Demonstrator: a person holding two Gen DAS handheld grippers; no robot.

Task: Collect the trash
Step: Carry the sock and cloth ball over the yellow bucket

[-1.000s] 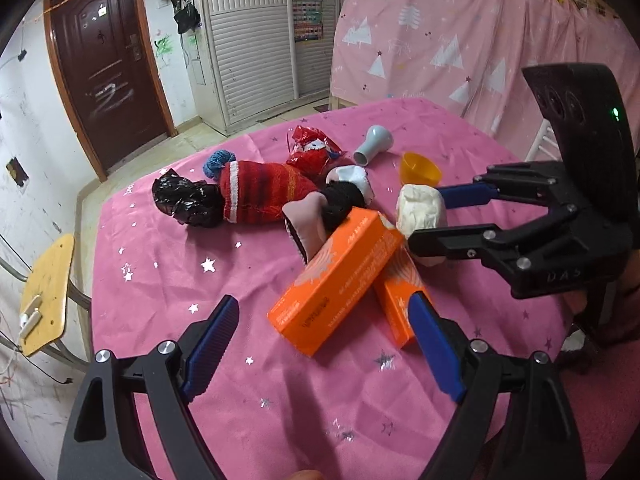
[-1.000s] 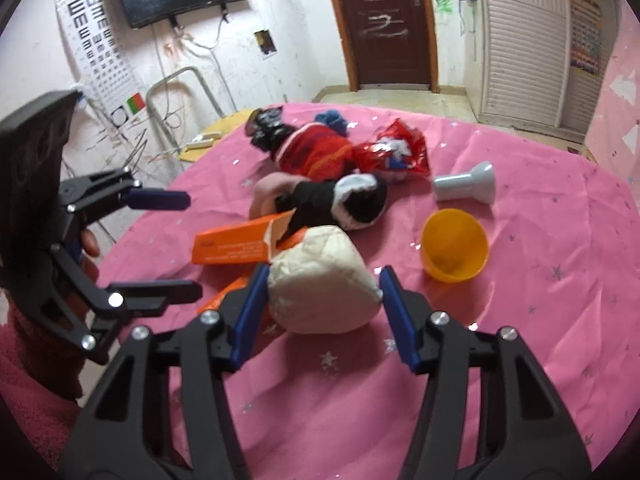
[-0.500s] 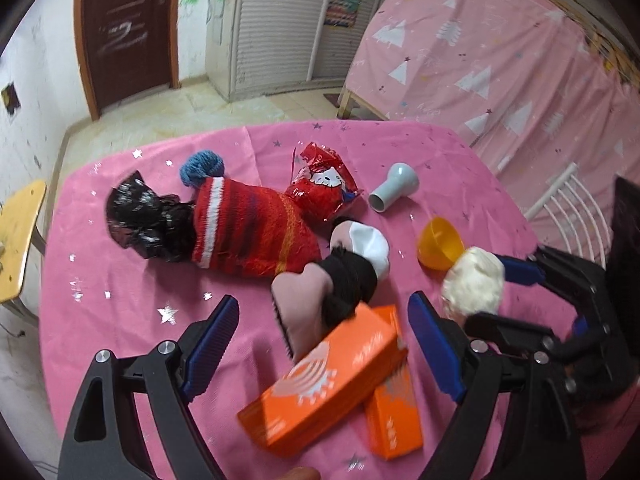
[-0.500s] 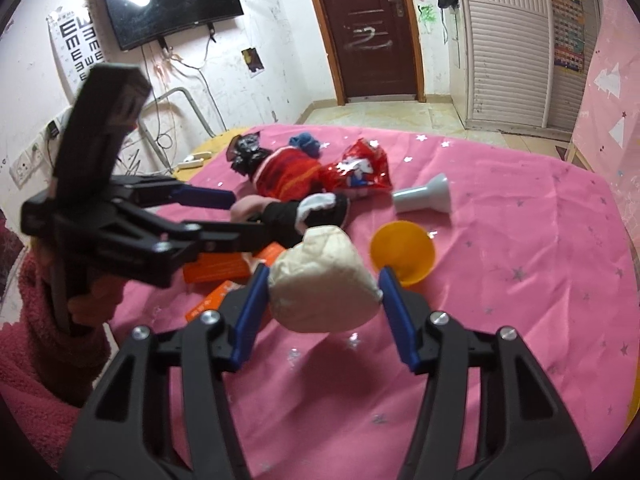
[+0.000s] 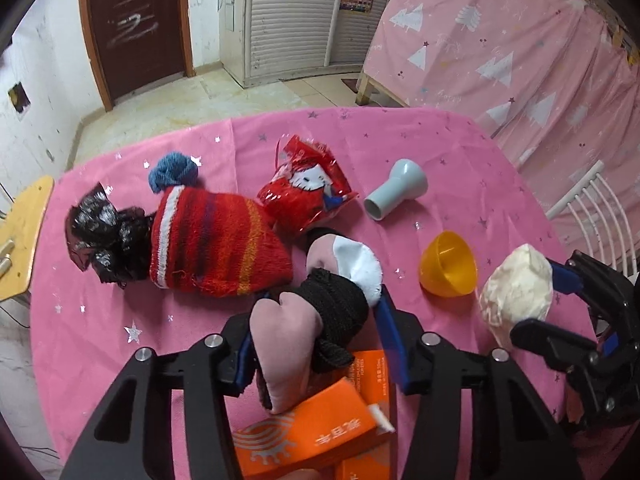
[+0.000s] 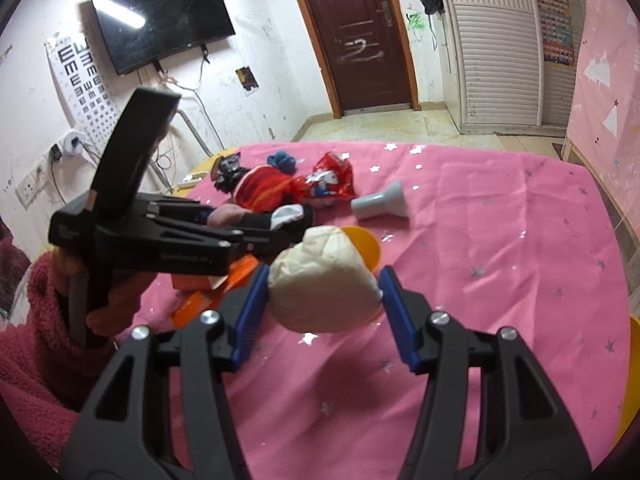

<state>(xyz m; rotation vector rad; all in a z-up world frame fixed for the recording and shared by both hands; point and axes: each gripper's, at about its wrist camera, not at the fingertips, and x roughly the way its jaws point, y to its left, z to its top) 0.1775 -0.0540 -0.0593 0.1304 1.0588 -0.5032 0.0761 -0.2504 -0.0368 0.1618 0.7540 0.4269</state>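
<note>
My right gripper (image 6: 324,308) is shut on a crumpled white paper ball (image 6: 324,284) and holds it above the pink table; the ball also shows in the left wrist view (image 5: 516,288). My left gripper (image 5: 320,344) is closed around a rolled pink, black and white sock bundle (image 5: 316,312), which also shows in the right wrist view (image 6: 276,216). Two orange boxes (image 5: 316,436) lie under the left gripper. A red snack wrapper (image 5: 308,192) and a crumpled black bag (image 5: 104,236) lie farther back.
A red striped knit hat (image 5: 216,248) with a blue pompom lies between the black bag and the wrapper. A yellow bowl (image 5: 448,268) and a grey funnel-shaped piece (image 5: 396,188) sit on the right. A wooden chair (image 5: 24,232) stands at the table's left edge.
My left gripper moved forward over the orange boxes and closed on the sock bundle. My right gripper lifted the white paper ball higher off the table.
</note>
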